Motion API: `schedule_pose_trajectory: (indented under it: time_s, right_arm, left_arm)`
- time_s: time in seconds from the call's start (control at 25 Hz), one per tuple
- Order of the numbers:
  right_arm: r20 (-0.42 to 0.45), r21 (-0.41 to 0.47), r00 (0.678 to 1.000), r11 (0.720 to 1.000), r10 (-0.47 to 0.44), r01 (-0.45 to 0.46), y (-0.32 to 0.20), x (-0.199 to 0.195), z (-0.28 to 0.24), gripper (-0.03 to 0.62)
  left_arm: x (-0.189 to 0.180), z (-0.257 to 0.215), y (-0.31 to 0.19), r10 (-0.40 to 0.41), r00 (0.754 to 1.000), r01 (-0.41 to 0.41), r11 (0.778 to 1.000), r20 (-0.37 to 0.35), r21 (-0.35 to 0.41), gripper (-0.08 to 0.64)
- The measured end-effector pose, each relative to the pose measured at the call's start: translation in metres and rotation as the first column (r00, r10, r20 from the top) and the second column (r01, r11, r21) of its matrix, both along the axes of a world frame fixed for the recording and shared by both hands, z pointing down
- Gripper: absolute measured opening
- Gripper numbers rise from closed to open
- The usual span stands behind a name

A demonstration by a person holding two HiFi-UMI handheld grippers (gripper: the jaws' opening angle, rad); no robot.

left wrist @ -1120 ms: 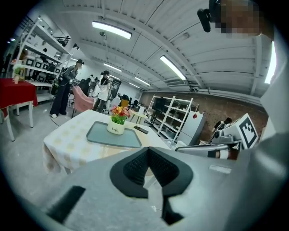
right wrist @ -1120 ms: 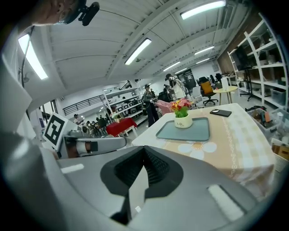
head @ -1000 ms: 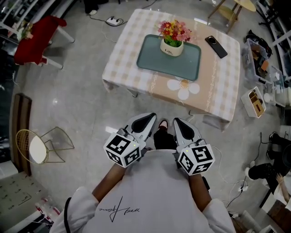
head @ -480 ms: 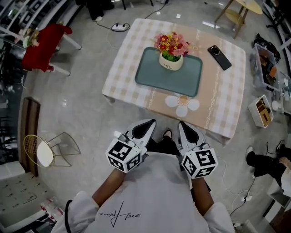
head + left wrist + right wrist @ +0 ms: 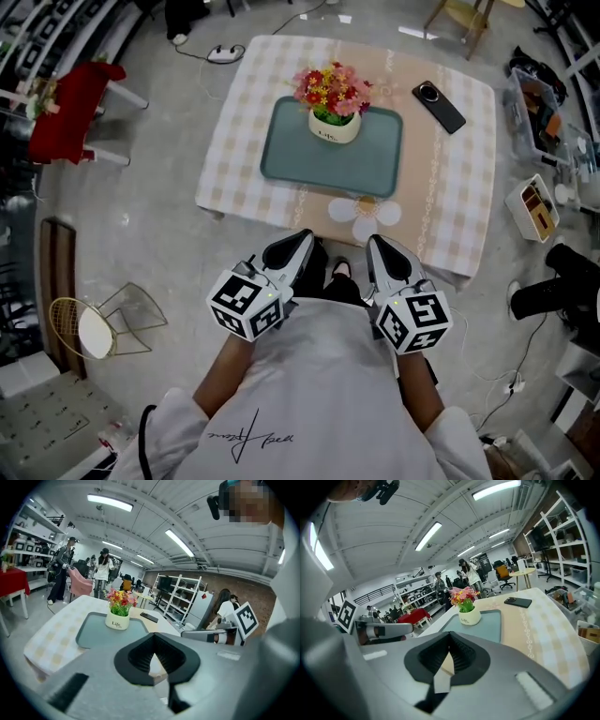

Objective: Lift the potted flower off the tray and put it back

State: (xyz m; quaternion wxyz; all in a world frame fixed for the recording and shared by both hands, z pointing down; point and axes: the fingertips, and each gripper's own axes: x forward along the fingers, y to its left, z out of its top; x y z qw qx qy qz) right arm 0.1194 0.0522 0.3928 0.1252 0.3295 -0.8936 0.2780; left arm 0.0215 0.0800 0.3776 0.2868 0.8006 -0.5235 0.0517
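A white pot of red, pink and yellow flowers (image 5: 333, 103) (image 5: 118, 611) (image 5: 466, 606) stands upright at the far side of a teal tray (image 5: 309, 164) (image 5: 89, 632) (image 5: 493, 623) on a checked low table (image 5: 234, 122). My left gripper (image 5: 298, 251) (image 5: 152, 654) and right gripper (image 5: 382, 251) (image 5: 449, 654) hang side by side short of the table's near edge, well apart from the tray. Both are shut with nothing between the jaws.
A black phone (image 5: 438, 105) lies on the table right of the tray. A red-covered stand (image 5: 70, 117) and a wire chair (image 5: 103, 323) sit on the floor at left, boxes and bins (image 5: 530, 206) at right. People stand far behind the table.
The table and potted flower have drawn nearer in the head view as I moved forward. Both grippers stayed shut side by side.
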Motion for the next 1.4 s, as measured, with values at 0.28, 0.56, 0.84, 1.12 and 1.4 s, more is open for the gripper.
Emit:
schedule_pose_trajectory:
  time_s: [0.28, 0.56, 0.84, 1.12, 1.4]
  right_arm:
    - [-0.027, 0.040, 0.999, 0.998, 0.044, -0.043, -0.044, -0.019, -0.003, 0.005]
    - [-0.036, 0.065, 0.994, 0.993, 0.099, -0.096, -0.082, -0.044, -0.008, 0.005]
    - [-0.052, 0.064, 0.991, 0.991, 0.121, -0.118, -0.101, -0.077, -0.006, 0.005]
    - [-0.097, 0.107, 0.984, 0.984, 0.153, -0.142, -0.119, -0.097, -0.004, 0.005]
    - [-0.122, 0.076, 0.977, 0.983, 0.173, -0.165, -0.120, -0.106, 0.012, 0.014]
  left_arm:
    - [-0.028, -0.009, -0.059, 0.006, 0.998, -0.004, 0.999, -0.061, 0.033, 0.003]
    - [-0.067, 0.002, -0.099, 0.016, 0.998, -0.015, 0.999, -0.057, 0.031, 0.003]
    - [-0.095, 0.010, -0.127, 0.068, 0.997, -0.067, 0.997, -0.024, 0.027, 0.003]
    - [-0.106, 0.017, -0.147, 0.195, 0.980, -0.192, 0.980, -0.047, 0.046, 0.048]
    - [-0.119, 0.034, -0.154, 0.240, 0.971, -0.240, 0.971, 0.003, 0.019, 0.088]
